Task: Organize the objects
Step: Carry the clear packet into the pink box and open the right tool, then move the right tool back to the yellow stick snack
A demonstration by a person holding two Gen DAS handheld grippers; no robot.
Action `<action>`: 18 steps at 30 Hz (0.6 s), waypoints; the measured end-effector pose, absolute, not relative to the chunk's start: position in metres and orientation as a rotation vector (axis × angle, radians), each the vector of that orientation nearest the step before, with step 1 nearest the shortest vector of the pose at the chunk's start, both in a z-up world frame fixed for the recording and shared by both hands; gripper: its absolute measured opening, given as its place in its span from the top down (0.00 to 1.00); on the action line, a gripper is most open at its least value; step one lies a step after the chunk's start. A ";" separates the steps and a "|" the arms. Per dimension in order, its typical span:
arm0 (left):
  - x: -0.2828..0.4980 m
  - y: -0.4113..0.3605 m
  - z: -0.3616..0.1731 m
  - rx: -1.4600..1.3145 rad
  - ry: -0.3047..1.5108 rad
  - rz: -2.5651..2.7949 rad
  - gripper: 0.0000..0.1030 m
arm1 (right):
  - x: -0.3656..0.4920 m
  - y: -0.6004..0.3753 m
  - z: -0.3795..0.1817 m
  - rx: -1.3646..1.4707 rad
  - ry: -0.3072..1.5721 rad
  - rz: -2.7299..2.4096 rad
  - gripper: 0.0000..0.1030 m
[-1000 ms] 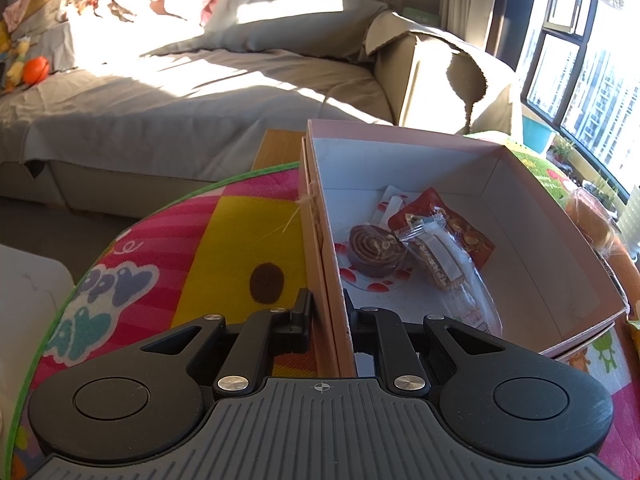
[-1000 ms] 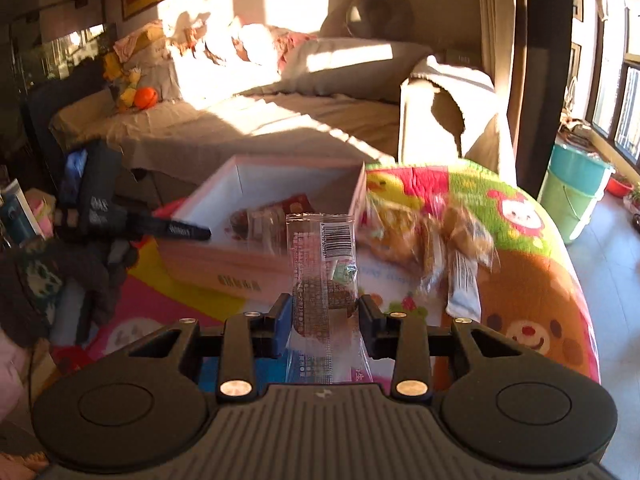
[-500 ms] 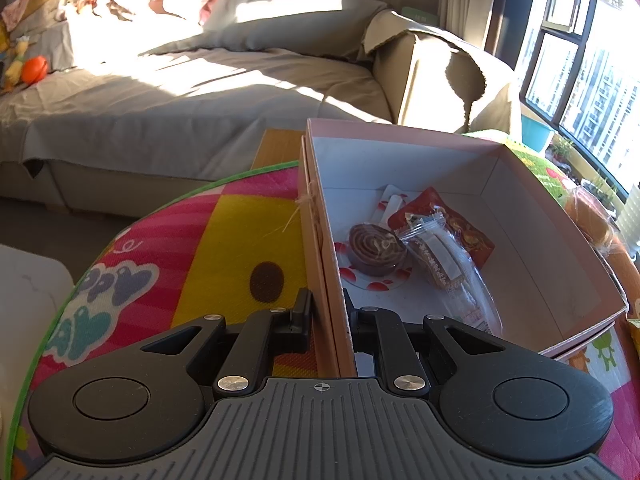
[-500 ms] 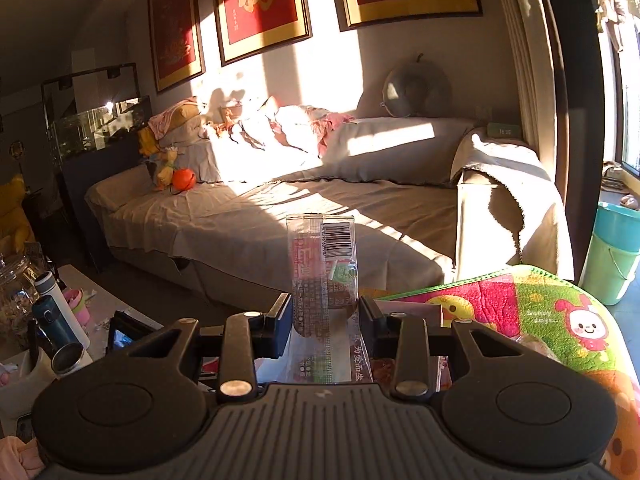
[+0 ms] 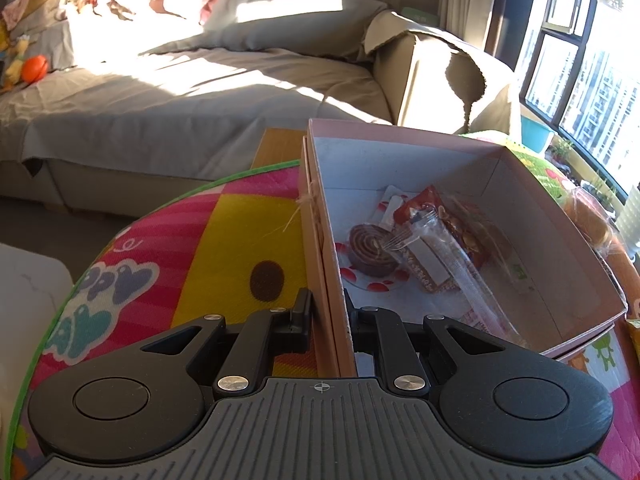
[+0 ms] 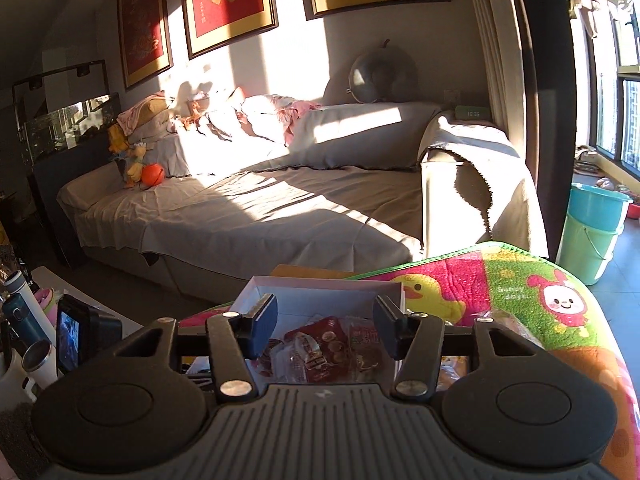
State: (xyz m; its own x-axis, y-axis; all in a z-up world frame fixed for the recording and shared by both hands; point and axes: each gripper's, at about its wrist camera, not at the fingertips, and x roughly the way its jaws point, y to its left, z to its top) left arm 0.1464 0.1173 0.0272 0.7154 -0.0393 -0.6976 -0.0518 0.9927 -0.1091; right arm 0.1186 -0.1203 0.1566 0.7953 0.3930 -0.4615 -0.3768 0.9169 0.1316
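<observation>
Pink cardboard box (image 5: 460, 148) wall pinched by left tongs (image 5: 328, 316), right tongs (image 6: 326, 332) just parted, empty

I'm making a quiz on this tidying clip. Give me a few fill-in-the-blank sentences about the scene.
1. The left gripper is shut on the box's ____.
2. The right gripper's jaws, just opened, hold ____.
3. The snack packets lie inside the ____.
4. The box sits on a colourful ____.

Missing words: wall; nothing; box; mat
</observation>
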 end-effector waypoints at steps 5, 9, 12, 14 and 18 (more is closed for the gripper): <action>0.147 0.117 0.027 -0.124 0.774 0.007 0.86 | 0.104 -0.149 0.140 -0.017 0.513 0.306 0.37; 0.146 0.117 0.027 -0.124 0.774 0.007 0.86 | 0.084 -0.172 0.115 -0.090 0.559 0.219 0.30; 0.147 0.117 0.027 -0.125 0.774 0.007 0.86 | 0.073 -0.188 0.093 -0.130 0.613 0.152 0.25; 0.147 0.117 0.028 -0.126 0.774 0.007 0.86 | 0.068 -0.198 0.082 -0.138 0.641 0.106 0.21; 0.147 0.117 0.028 -0.125 0.775 0.007 0.86 | 0.067 -0.219 0.064 -0.079 0.699 0.049 0.19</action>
State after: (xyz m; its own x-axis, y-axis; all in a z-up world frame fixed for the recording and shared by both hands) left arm 0.1472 0.1167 0.0276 0.7151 -0.0400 -0.6979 -0.0523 0.9925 -0.1105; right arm 0.0672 -0.2186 0.0635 0.7643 0.0183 -0.6446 -0.0711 0.9959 -0.0560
